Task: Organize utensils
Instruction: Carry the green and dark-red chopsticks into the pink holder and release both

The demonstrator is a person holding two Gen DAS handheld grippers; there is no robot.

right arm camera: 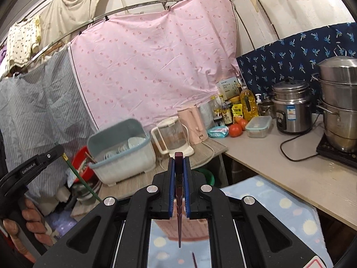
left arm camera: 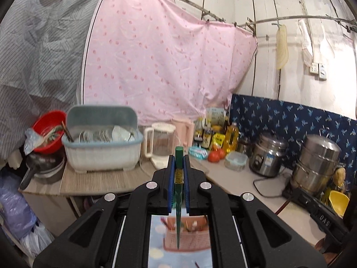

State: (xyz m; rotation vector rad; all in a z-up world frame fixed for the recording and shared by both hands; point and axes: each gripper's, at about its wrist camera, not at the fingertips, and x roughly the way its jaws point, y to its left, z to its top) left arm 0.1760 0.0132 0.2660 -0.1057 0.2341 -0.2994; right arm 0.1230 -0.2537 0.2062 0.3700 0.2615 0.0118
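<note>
Jaws shut, one chopstick each, lifted clear.
Left gripper [left arm camera: 179, 156] pinches green chopstick [left arm camera: 178, 203]; right gripper [right arm camera: 179, 160] pinches maroon chopstick [right arm camera: 179, 203]; both tips hang over pink basket [right arm camera: 181, 230], likely for dropping in.

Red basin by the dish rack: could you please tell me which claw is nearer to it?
Left. The left claw, gripping a green chopstick, is in front of the red basin; the right claw is further right.
</note>
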